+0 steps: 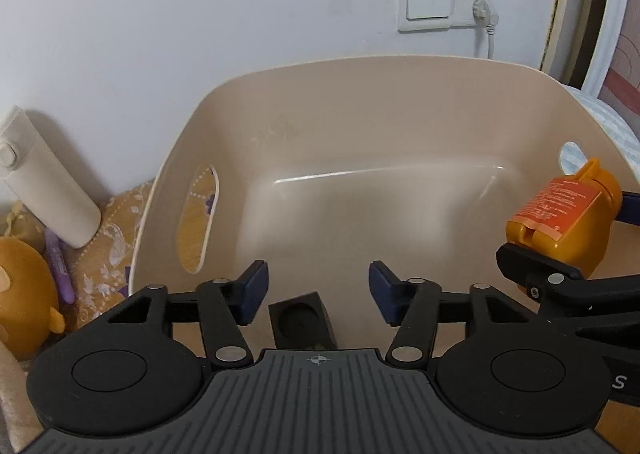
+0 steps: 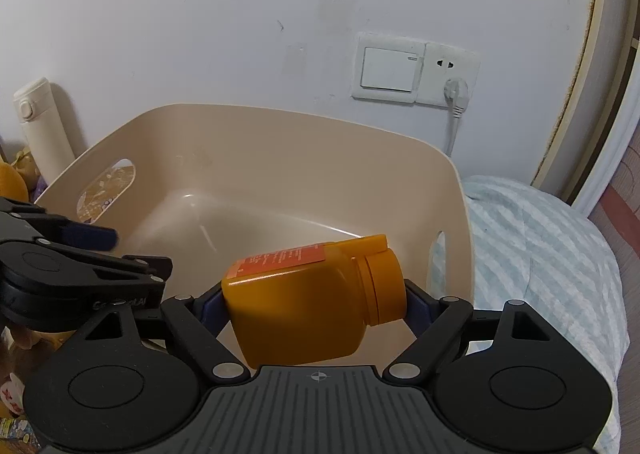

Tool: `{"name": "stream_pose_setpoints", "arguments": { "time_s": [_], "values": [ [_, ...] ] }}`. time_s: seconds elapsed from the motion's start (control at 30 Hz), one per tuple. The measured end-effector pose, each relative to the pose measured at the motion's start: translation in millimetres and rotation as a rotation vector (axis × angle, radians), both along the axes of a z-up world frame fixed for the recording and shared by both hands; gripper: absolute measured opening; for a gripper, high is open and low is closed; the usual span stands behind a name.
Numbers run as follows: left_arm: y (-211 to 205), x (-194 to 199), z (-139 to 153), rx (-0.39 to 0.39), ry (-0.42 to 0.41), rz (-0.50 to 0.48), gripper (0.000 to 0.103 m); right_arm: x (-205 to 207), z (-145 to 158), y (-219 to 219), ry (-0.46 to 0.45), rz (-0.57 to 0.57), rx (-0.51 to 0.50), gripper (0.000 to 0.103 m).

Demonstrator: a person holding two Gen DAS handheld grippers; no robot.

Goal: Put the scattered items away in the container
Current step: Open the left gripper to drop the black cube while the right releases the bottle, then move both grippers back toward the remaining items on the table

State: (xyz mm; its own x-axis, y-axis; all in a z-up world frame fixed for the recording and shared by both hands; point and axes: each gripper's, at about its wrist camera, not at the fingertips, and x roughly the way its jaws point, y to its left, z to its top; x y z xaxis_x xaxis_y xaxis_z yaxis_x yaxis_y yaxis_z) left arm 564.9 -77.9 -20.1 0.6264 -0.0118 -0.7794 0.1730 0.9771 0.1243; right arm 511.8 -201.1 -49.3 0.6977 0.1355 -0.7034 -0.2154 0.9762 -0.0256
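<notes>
Here, left tool (image 1: 316, 290) parted over dark cube (image 1: 301, 320), unseen from right tool (image 2: 314, 304) gripping orange bottle (image 2: 312, 302)

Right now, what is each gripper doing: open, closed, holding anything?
Left gripper: open, nothing held; a small dark block lies below it in the bin.
Right gripper: closed on the orange bottle.

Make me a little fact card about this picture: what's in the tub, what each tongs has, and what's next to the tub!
tub: beige plastic tub, by the wall
in the tub: a small dark cube under the left tongs
left tongs: open, holding nothing
right tongs: shut on the orange bottle, held sideways over the tub
beside the tub: white flask, purple pen, orange plush toy
on the wall: switch and socket
</notes>
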Motion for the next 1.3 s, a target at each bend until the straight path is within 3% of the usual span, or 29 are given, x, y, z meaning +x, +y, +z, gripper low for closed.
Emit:
{"name": "stream_pose_setpoints", "arguments": {
  "time_s": [0.07,0.17,0.4,0.7,0.9,1.13,1.3],
  "values": [
    [0,-3,2,-0.002,-0.004,-0.004,0.066,-2,1,-2,-0.006,0.001,0.003,0.086],
    [2,-11,9,-0.010,-0.036,0.005,0.086,-10,6,-7,-0.032,-0.003,0.003,0.089],
    [27,-41,34,-0.126,-0.084,0.023,0.089,-53,38,-20,-0.163,-0.015,0.042,0.100],
    [61,-113,55,-0.114,-0.192,-0.017,0.090,-125,62,-26,-0.287,0.011,0.056,0.103],
    [90,-155,58,-0.154,-0.217,-0.040,0.090,-158,57,-28,-0.283,0.042,0.061,0.103],
    [116,-194,35,-0.190,-0.208,-0.072,0.090,-182,35,-31,-0.256,0.047,0.043,0.103],
    [124,-217,5,-0.136,-0.197,-0.114,0.090,-184,10,-37,-0.208,0.036,0.031,0.103]
  ]
}}
